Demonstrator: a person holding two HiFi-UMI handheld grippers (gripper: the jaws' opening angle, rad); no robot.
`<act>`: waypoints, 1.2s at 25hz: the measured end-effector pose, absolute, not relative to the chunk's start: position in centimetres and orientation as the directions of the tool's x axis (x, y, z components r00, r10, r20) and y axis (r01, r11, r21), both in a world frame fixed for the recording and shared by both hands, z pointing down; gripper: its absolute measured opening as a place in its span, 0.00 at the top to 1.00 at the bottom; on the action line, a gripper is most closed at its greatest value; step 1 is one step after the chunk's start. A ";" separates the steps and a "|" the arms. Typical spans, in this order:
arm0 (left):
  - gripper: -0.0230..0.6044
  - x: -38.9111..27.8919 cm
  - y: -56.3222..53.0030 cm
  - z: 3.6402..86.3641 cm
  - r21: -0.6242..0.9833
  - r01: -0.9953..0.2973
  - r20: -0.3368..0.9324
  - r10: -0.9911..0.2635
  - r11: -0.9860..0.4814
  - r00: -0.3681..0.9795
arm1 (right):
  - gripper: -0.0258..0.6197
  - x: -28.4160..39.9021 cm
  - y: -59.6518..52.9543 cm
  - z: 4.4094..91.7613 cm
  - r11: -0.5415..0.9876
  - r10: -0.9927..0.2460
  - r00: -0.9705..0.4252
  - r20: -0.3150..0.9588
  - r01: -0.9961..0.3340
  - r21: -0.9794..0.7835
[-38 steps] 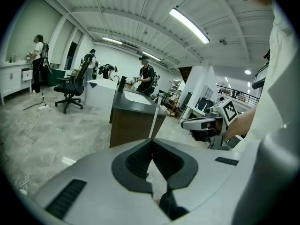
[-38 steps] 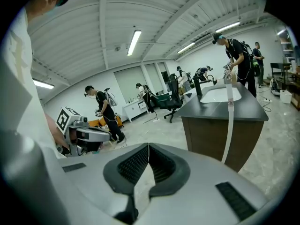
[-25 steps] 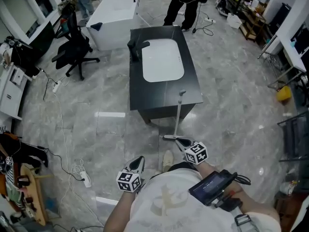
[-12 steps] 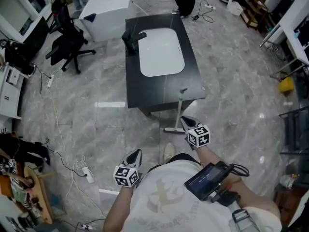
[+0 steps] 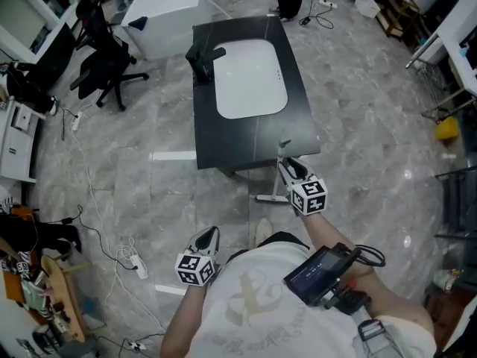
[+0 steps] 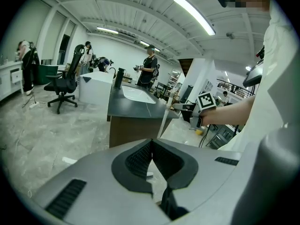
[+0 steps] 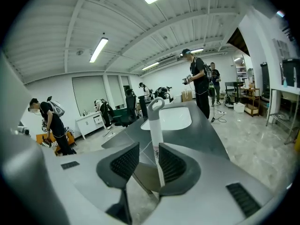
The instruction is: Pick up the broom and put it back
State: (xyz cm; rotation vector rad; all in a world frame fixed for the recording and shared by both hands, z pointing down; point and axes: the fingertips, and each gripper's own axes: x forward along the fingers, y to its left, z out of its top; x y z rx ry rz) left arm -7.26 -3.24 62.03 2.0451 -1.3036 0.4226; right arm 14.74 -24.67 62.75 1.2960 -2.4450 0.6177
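Approach step: broom (image 7: 154, 125) leans against dark counter (image 5: 238, 136) near end, handle between opening, unclamped jaws of right gripper (image 5: 287, 167); left gripper (image 5: 209, 237) jaws together, empty; next, clamp handle and lift.

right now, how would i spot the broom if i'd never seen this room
Find the black counter with the white sink in mid-floor. At its near end stands the broom: a slim pale handle with a loop on top, the only pole there, between the opening jaws of the right gripper.
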 end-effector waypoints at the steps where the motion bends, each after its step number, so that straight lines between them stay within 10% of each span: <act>1: 0.94 -7.3 -3.4 62.0 0.359 -0.891 0.587 -0.675 -0.277 0.447 | 0.73 14.6 -25.0 62.6 0.497 -0.707 -0.542 0.454 -0.838 -0.226; 13: 0.94 -7.8 -3.2 61.8 0.339 -0.917 0.609 -0.693 -0.212 0.386 | 0.62 13.7 -28.8 62.4 0.476 -0.743 -0.513 0.429 -0.856 -0.201; 30: 0.94 -7.4 -3.2 62.1 0.335 -0.923 0.629 -0.684 -0.190 0.369 | 0.79 13.0 -29.6 63.9 0.523 -0.723 -0.531 0.441 -0.839 -0.152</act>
